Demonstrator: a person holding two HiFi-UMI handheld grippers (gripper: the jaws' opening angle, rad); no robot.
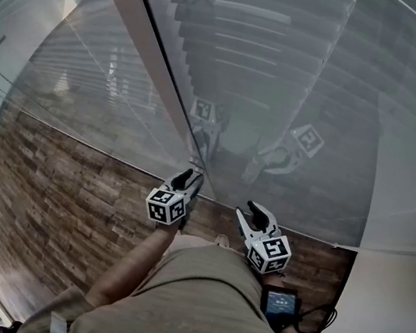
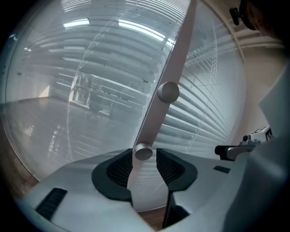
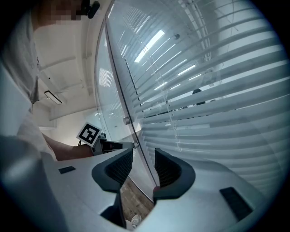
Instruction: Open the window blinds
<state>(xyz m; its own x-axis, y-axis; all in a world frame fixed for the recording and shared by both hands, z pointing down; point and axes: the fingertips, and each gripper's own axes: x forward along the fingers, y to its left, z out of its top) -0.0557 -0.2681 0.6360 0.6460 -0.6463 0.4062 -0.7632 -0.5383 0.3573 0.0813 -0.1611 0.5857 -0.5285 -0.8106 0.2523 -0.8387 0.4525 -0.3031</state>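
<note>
While the blinds (image 3: 217,113) hang fully lowered behind the glass (image 2: 90,95), their slats show only thin dark strips between them. We therefore judge the task to be in its early part: no slat is turned clear and none is drawn up.

What we take for the control is one pale bar (image 2: 179,50) fixed upright on the glass, and it carries two round metal knobs. Our left gripper (image 2: 144,150) has its jaws closed round the lower knob (image 2: 143,154), with the ribbed pads hugging its two sides at their tips. The upper knob (image 2: 168,92) stands free, further up the bar. Reaching and taking hold look done. What is left, as we read it, is to turn that knob until the slats tip open, and then to let go.

Our right gripper (image 3: 143,152) hovers just beside the left one, close to the pane. Its jaws are spread and pinch nothing. Only the thin dark edge of the glass runs past beyond the gap.

Counting outward, we find one bar, two knobs and two grippers. Each gripper bears one of the two marker cubes (image 1: 166,206), and both are mirrored faintly in the pane. Below lies a floor (image 1: 55,184) of wood planks. One small dark device (image 1: 280,302) with a lit screen and a cable shows low at the right, near our body. Whether it rests on the floor we cannot tell.
</note>
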